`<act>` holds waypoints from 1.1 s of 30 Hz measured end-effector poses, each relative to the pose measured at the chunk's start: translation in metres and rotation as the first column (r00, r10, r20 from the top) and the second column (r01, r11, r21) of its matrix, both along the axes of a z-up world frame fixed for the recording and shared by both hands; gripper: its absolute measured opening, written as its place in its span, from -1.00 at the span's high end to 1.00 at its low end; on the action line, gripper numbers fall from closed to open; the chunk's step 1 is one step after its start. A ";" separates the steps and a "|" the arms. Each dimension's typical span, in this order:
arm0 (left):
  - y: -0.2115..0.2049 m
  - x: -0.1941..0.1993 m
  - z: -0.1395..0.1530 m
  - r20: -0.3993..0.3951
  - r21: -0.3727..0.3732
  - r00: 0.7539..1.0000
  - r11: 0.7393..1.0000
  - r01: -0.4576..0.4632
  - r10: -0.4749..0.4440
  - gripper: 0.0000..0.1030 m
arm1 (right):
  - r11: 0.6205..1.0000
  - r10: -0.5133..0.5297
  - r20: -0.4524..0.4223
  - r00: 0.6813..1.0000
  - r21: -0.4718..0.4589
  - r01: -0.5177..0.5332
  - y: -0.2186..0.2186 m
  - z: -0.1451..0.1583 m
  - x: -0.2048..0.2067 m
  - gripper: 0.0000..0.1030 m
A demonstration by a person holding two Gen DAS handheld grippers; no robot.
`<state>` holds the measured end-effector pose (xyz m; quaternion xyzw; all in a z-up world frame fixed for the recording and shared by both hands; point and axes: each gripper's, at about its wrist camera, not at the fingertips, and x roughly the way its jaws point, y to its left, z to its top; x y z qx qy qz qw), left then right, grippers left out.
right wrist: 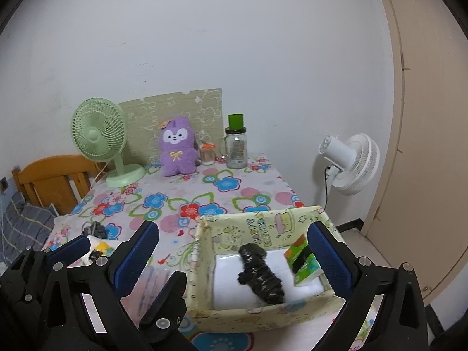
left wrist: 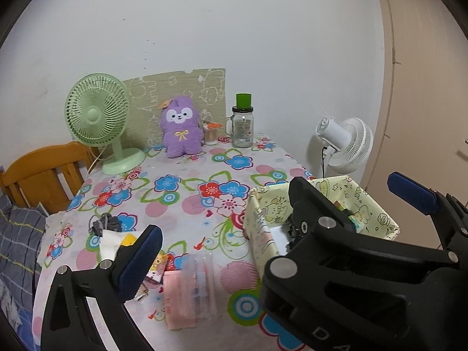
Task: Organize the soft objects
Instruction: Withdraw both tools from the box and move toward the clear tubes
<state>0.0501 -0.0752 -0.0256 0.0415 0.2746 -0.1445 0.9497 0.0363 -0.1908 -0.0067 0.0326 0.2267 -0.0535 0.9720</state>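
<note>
Pale-yellow cartoon-print fabric covers the storage box [right wrist: 264,314] at the near right of the flowered tablecloth [right wrist: 187,204]. Inside it lie a folded white cloth [right wrist: 231,286], a black crinkled bundle [right wrist: 259,272] resting across that cloth, and a green-and-orange tissue pack [right wrist: 304,260] tilted against the right wall.

The right gripper [right wrist: 234,260] hangs over the box with its blue-padded fingers [right wrist: 327,254] spread wide — one finger over the left wall, the other over the right wall, the bundle between them but lower down and untouched. It holds nothing.

The left gripper [left wrist: 275,219] is also spread wide and holds nothing. Its left finger sits above a small heap of soft things at the table's near left: a grey scrunchie [left wrist: 103,223], a white-and-yellow cloth [left wrist: 117,242] just beside it, and a pink packet [left wrist: 178,301] with a clear plastic sleeve [left wrist: 201,286] lying on it. Whether the pad touches the cloth cannot be told.

At the far edge stand a green desk fan [left wrist: 98,117], a purple plush toy [left wrist: 181,127], a toothpick jar [left wrist: 211,134] and a glass bottle [left wrist: 242,125] with a green cap — well apart from both grippers. A white fan [left wrist: 348,146] stands beyond the table on the right.
</note>
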 end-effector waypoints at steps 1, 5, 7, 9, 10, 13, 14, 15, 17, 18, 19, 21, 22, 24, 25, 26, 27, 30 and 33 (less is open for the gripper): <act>0.003 -0.001 0.000 0.000 -0.001 1.000 1.000 -0.003 0.003 -1.00 | 1.000 0.003 0.000 1.000 -0.001 -0.003 0.003 0.000 -0.001 -1.00; 0.015 -0.004 -0.001 0.008 0.002 1.000 1.000 -0.022 0.022 -1.00 | 1.000 0.022 0.000 1.000 -0.006 -0.022 0.016 -0.001 -0.003 -1.00; 0.020 -0.005 -0.002 0.010 0.000 1.000 1.000 -0.030 0.030 -1.00 | 0.999 0.033 0.000 0.999 -0.005 -0.033 0.022 -0.001 -0.003 -1.00; 0.026 -0.005 -0.002 0.014 0.000 0.999 0.999 -0.036 0.036 -1.00 | 0.999 0.043 0.001 0.999 0.001 -0.043 0.028 -0.002 -0.003 -1.00; 0.028 -0.005 -0.002 0.015 -0.001 0.999 0.999 -0.039 0.039 -1.00 | 0.999 0.040 0.000 0.999 0.007 -0.040 0.030 -0.003 -0.003 -1.00; 0.037 -0.008 -0.004 0.020 0.000 0.999 0.999 -0.047 0.047 -1.00 | 0.999 0.045 -0.010 0.999 0.025 -0.044 0.036 -0.005 -0.005 -1.00; 0.039 -0.008 -0.005 0.022 0.000 0.998 0.999 -0.051 0.051 -0.99 | 0.998 0.054 -0.017 0.998 0.029 -0.053 0.038 -0.006 -0.004 -1.00; 0.043 -0.009 -0.006 0.024 0.001 0.998 0.998 -0.055 0.055 -0.99 | 0.998 0.062 -0.022 0.998 0.032 -0.061 0.041 -0.008 -0.004 -1.00; 0.047 -0.010 -0.007 0.024 0.003 0.998 0.998 -0.059 0.059 -0.99 | 0.997 0.070 -0.027 0.997 0.034 -0.070 0.047 -0.010 -0.005 -1.00; 0.050 -0.010 -0.009 0.024 0.004 0.998 0.998 -0.062 0.062 -0.99 | 0.997 0.073 -0.027 0.997 0.035 -0.072 0.049 -0.011 -0.005 -1.00; 0.052 -0.010 -0.010 0.024 0.003 0.998 0.998 -0.066 0.066 -0.99 | 0.996 0.077 -0.029 0.997 0.037 -0.076 0.052 -0.013 -0.005 -1.00; 0.057 -0.011 -0.013 0.024 0.002 0.997 0.997 -0.078 0.078 -0.98 | 0.995 0.088 -0.035 0.995 0.047 -0.087 0.057 -0.016 -0.004 -1.00; 0.060 -0.010 -0.014 0.024 0.000 0.996 0.996 -0.085 0.085 -0.97 | 0.994 0.093 -0.041 0.995 0.053 -0.091 0.060 -0.018 -0.004 -1.00; 0.065 -0.009 -0.018 0.019 -0.003 0.995 0.996 -0.094 0.094 -0.95 | 0.994 0.099 -0.045 0.994 0.056 -0.097 0.064 -0.022 -0.003 -1.00; 0.068 -0.009 -0.020 0.015 -0.007 0.995 0.995 -0.096 0.096 -0.95 | 0.994 0.100 -0.046 0.994 0.052 -0.098 0.067 -0.023 -0.002 -1.00; 0.071 -0.008 -0.022 0.011 -0.008 0.995 0.995 -0.098 0.099 -0.95 | 0.994 0.102 -0.045 0.994 0.047 -0.100 0.070 -0.025 -0.001 -1.00; 0.074 -0.008 -0.024 0.008 -0.008 0.995 0.995 -0.103 0.103 -0.95 | 0.994 0.103 -0.045 0.994 0.041 -0.101 0.073 -0.027 -0.001 -1.00; 0.081 -0.005 -0.030 0.002 -0.007 0.993 0.993 -0.119 0.119 -0.93 | 0.994 0.102 -0.041 0.994 0.035 -0.101 0.080 -0.032 -0.002 -1.00; 0.089 -0.003 -0.036 -0.003 -0.004 0.991 0.991 -0.134 0.134 -0.90 | 0.992 0.117 -0.053 0.992 0.043 -0.114 0.087 -0.038 0.001 -1.00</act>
